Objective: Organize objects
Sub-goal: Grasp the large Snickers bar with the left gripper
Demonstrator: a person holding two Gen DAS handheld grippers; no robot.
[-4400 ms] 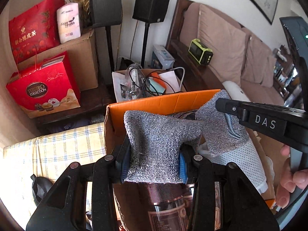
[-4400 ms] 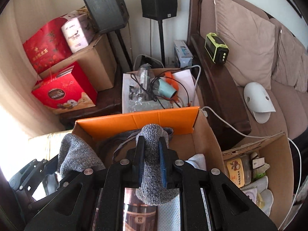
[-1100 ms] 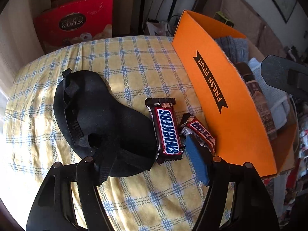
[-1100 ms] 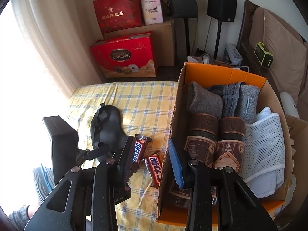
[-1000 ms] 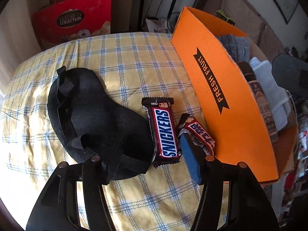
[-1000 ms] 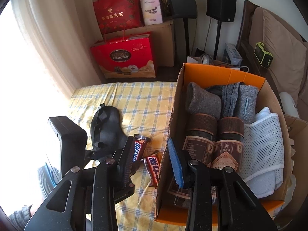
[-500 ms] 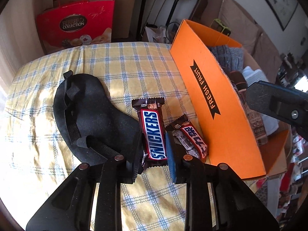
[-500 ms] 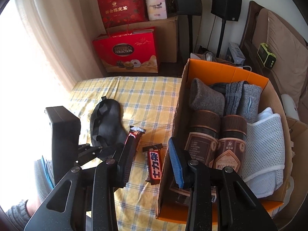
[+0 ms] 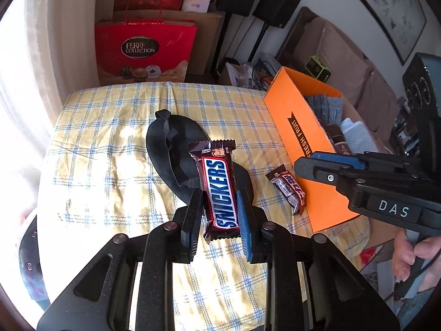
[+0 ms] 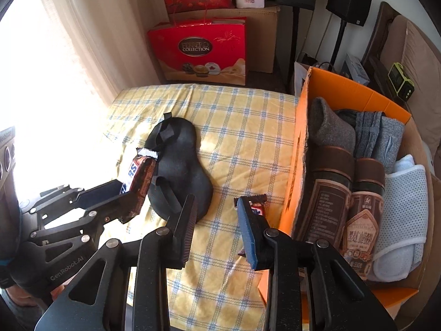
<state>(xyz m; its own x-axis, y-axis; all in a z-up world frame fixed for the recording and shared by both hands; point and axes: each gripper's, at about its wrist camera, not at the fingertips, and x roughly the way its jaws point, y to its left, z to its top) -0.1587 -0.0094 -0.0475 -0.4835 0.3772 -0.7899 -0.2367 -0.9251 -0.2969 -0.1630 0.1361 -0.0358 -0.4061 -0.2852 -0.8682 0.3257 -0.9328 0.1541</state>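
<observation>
Between the closing, empty jaws of the right gripper (image 10: 216, 215) (nearer than the Snickers-clamping left gripper (image 9: 219, 211)), the small candy bar (image 10: 255, 207) is seen lengthwise.

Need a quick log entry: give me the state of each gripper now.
Left gripper: shut on the Snickers, lifted off the cloth.
Right gripper: holding nothing, jaws closing over the small bar, not yet gripping it.

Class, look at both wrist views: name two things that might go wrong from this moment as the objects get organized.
1. The left gripper pinches only the lower part of the Snickers bar; its slick wrapper may slip out.
2. The right gripper is closing with nothing between its jaws; the smaller candy bar lies beside the orange box, so a finger may bump the wall.
</observation>
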